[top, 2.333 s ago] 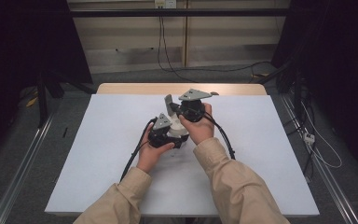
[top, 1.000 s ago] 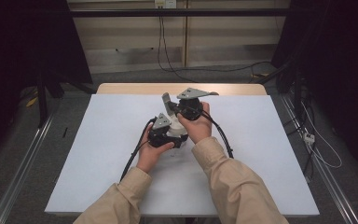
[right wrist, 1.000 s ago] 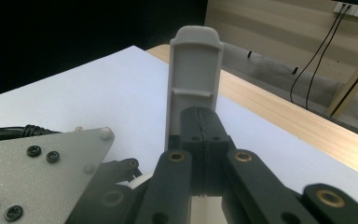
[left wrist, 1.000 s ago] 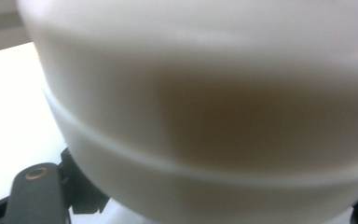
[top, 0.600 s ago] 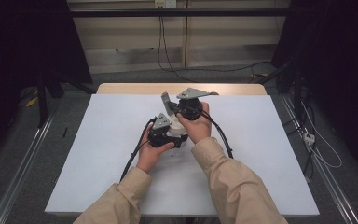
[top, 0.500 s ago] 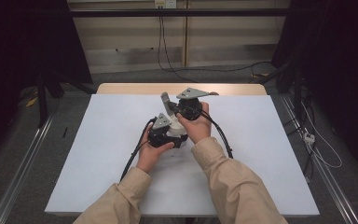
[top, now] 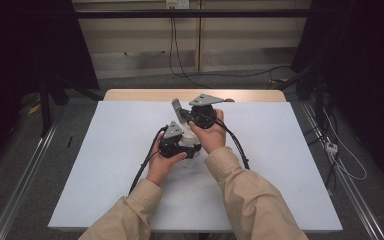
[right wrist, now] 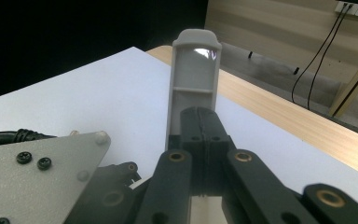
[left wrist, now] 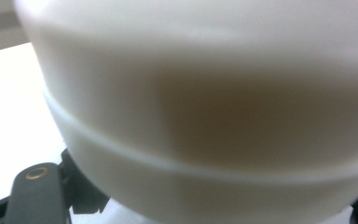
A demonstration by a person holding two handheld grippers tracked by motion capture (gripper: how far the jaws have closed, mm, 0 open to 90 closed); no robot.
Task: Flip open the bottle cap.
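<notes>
Above the middle of the white table [top: 105,165], the right gripper [right wrist: 200,140] pinches a grey flat-sided piece [right wrist: 193,79] upright between closed jaws, while the left gripper [top: 177,142], closed, holds what seems a blurred cream rounded object [left wrist: 205,116]; no writing is legible.

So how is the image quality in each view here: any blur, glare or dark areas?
Left gripper view: a white rounded object sits too close to the lens, blurred and shadowed brown at its middle. Right gripper view: sharp, with a bright glare patch near the top of the grey flat piece. High view: white table evenly lit, surroundings dark.
</notes>
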